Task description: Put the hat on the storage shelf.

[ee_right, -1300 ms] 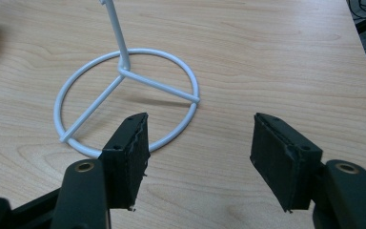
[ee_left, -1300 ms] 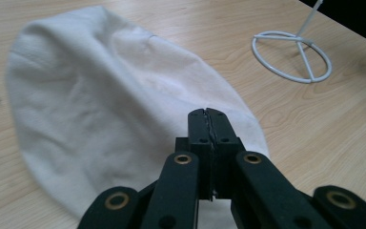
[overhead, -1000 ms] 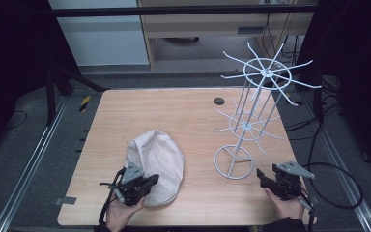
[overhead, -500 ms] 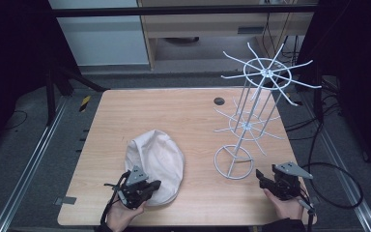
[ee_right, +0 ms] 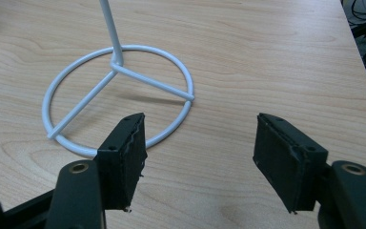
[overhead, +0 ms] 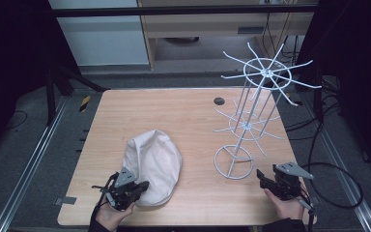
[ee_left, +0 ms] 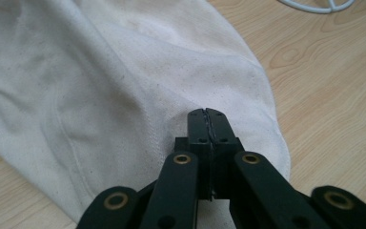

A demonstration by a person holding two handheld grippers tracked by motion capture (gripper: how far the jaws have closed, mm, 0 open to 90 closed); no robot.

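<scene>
High view: on the wooden table [overhead: 183, 111] the white wire rack [overhead: 251, 121] stands right of the cream cloth cap [overhead: 154, 164]. The left gripper [overhead: 142, 186], jaws pressed together on the cap's near edge, has slid nearer since the earlier frame. The right gripper [ee_right: 200, 157] gapes empty beside the rack's ring base, its jaws having just opened slightly.

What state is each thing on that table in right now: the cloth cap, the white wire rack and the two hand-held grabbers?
Cap: lying flat on the table, edge pinched.
Wire rack: upright, hooks bare.
Left gripper: jaws shut on the cap's edge.
Right gripper: jaws open, nothing between them, facing the rack's ring base.
</scene>
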